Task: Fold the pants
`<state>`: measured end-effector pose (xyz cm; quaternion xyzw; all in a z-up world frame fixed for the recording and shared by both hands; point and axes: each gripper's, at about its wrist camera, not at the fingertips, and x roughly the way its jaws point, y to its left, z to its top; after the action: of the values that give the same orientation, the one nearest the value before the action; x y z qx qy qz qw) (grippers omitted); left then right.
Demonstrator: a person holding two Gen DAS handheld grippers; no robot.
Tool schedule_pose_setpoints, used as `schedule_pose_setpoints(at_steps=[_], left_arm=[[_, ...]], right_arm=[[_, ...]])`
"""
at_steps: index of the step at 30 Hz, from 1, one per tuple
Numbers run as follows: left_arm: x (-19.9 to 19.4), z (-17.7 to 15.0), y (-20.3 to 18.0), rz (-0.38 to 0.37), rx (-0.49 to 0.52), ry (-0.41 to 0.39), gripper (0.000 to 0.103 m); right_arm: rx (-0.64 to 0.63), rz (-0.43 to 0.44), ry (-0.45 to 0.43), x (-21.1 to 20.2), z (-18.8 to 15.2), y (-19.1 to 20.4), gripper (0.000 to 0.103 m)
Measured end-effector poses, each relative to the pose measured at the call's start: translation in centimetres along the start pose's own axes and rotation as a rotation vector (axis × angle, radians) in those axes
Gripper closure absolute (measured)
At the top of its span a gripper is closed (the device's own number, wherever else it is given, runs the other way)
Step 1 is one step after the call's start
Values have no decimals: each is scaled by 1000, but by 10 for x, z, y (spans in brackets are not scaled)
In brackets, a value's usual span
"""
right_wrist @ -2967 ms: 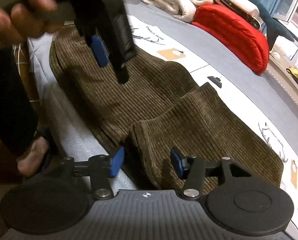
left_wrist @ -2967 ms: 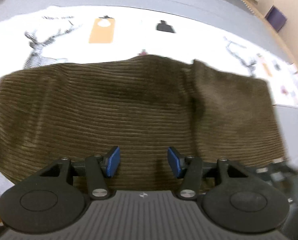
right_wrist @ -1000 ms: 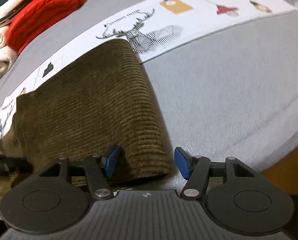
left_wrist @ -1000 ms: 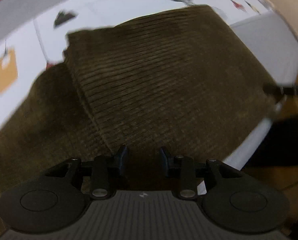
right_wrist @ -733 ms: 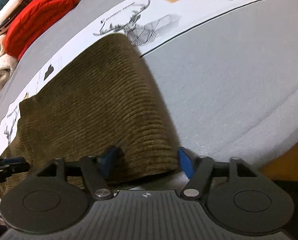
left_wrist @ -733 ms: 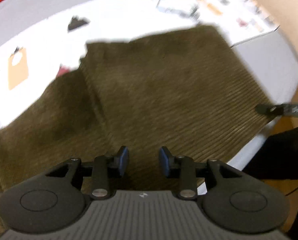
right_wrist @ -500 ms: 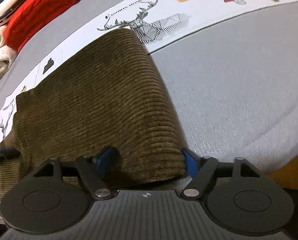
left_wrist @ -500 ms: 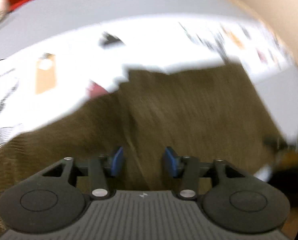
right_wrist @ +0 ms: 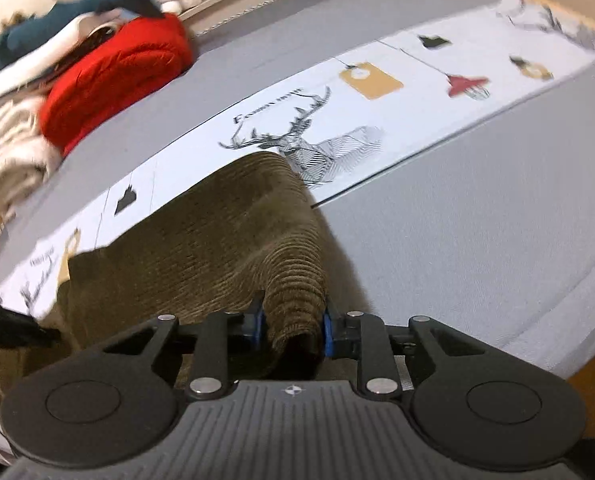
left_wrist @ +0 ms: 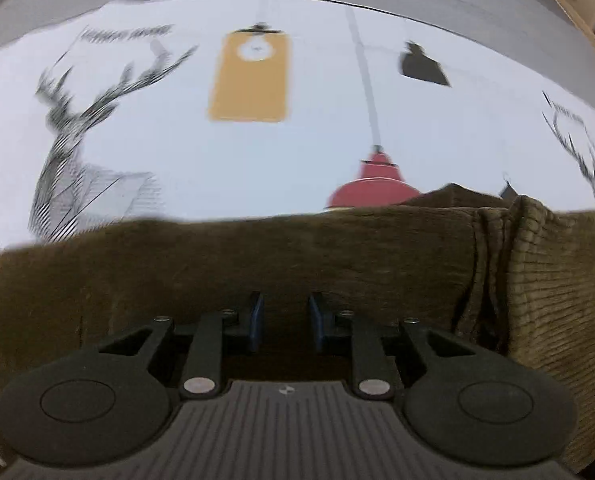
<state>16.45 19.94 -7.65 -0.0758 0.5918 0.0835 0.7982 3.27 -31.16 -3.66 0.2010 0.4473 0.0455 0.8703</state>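
Observation:
Brown corduroy pants lie folded on a bed, with a second thick layer at the right. My left gripper points steeply down onto the cloth near its far edge. Its jaws are closing with a narrow gap, and flat cloth shows in that gap. In the right wrist view the pants run away to the upper left. My right gripper is closing on the near folded end, which bunches up between the blue pads and is raised off the sheet. A dark blur at the left edge is the other gripper.
The grey bed sheet has a white printed strip with deer and tags. At the far left sit a red padded bundle, cream blankets and a teal plush. The bed's edge and wooden floor are near right.
The left gripper swung across the pants towards their far edge, rolled, and its jaws narrowed. The right gripper's wide jaws closed on the near fold and lifted it a little.

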Motion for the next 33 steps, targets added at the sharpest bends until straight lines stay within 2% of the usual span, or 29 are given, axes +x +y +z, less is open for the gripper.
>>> schedule_pose_setpoints(at_steps=[3,4,6,12,14,16,18,20,24,25,27,30,31,32,33], left_arm=[[5,6,-26,-8,40,-38,89],[2,6,-34,-25,35,-46,96],[3,11,-51,-89,41,-61,103],[5,7,-116,-213,154,-105,103],[-2,1,-135,-209,215,-125,100],[-10,-6,-147,-200,261,-146,98],[-17,-11,-151,-208,282,-164,95],[-27,-16,-152,-216,289,-179,94],[-43,-23,-148,-219,305,-215,94],[-47,-25,-145,-220,304,-222,92],[-54,-26,-136,-220,290,-229,88],[-68,-30,-120,-248,262,-246,86],[-73,-31,-114,-261,250,-249,79],[-79,-33,-108,-279,236,-252,67],[-85,-35,-102,-300,223,-257,61]], right_arm=[[17,-13,-2,1,2,-12,77],[11,-19,-9,-1,3,-14,77],[9,-36,-35,-5,5,-21,77],[117,-200,-79,-18,12,-63,77],[160,-231,-61,-19,12,-79,77],[213,-215,-34,-18,10,-92,73],[244,-215,-2,-12,9,-101,60],[261,-247,-7,-10,7,-105,58],[327,-227,12,-7,1,-112,56],[318,-233,12,-8,0,-108,58],[278,-257,-7,-11,1,-100,70],[236,-266,-72,-23,4,-81,75],[205,-270,-100,-28,6,-72,75],[152,-266,-144,-37,6,-55,75],[98,-256,-180,-46,5,-41,76]])
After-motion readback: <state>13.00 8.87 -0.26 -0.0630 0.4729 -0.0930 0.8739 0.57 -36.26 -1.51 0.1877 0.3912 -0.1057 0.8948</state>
